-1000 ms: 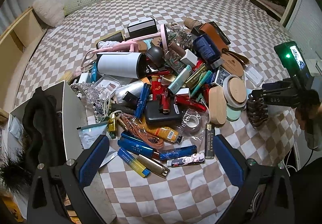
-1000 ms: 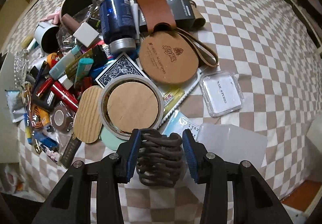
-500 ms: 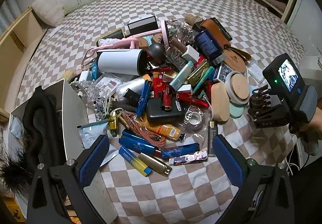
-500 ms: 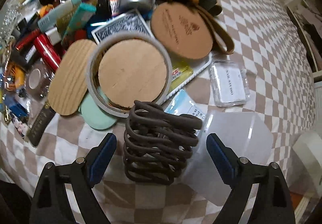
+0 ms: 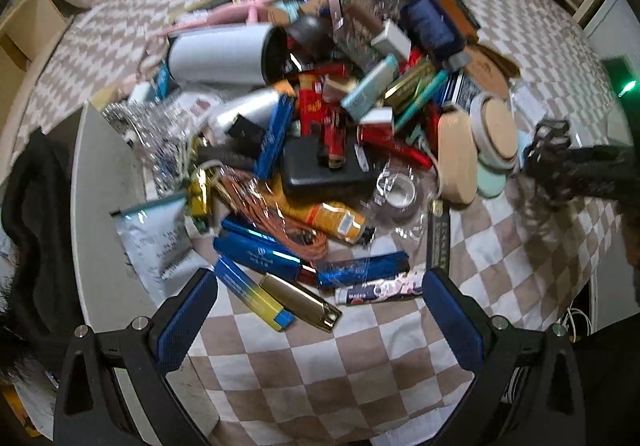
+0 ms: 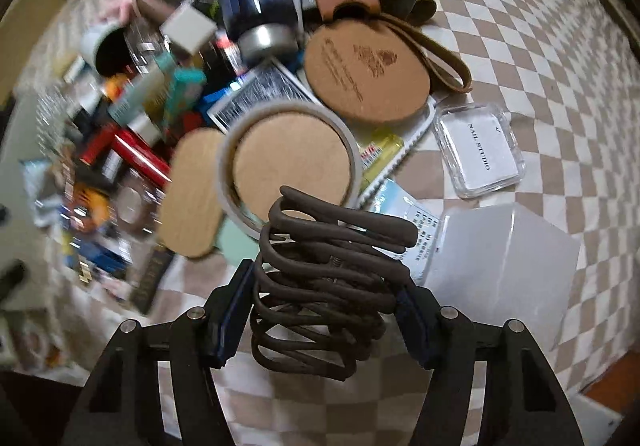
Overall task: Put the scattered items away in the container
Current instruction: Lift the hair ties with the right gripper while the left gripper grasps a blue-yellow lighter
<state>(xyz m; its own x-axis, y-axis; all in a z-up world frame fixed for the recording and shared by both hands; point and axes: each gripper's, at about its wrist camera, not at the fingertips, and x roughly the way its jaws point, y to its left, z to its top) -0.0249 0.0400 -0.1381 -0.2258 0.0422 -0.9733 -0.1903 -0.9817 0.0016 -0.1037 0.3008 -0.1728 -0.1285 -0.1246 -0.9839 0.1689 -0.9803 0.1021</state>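
A pile of small items lies on the checked bedcover (image 5: 304, 370). My left gripper (image 5: 320, 310) hangs open just above the pile's near edge, pads wide apart. A gold metal case (image 5: 300, 302), a blue-and-yellow stick (image 5: 252, 296) and a small printed tube (image 5: 380, 292) lie between and just beyond the pads. The white container (image 5: 100, 205) stands at the left with black fabric (image 5: 32, 205) inside. My right gripper (image 6: 322, 306) is closing its jaws, and both pads touch a brown hair claw (image 6: 320, 270) that stands up between them. In the left wrist view that claw (image 5: 548, 141) shows at the right edge.
Beside the claw lie a round cork-topped tin (image 6: 288, 161), a wooden oval (image 6: 188, 193), a leather coaster with strap (image 6: 368, 69), a clear nail box (image 6: 480, 153) and a frosted plastic sheet (image 6: 504, 266). Mid-pile sit a white cylinder (image 5: 216, 53) and a black case (image 5: 320, 169).
The right jaws opened wide around the hair claw half a second ago and have closed back onto its sides. The left gripper has dropped closer to the pile.
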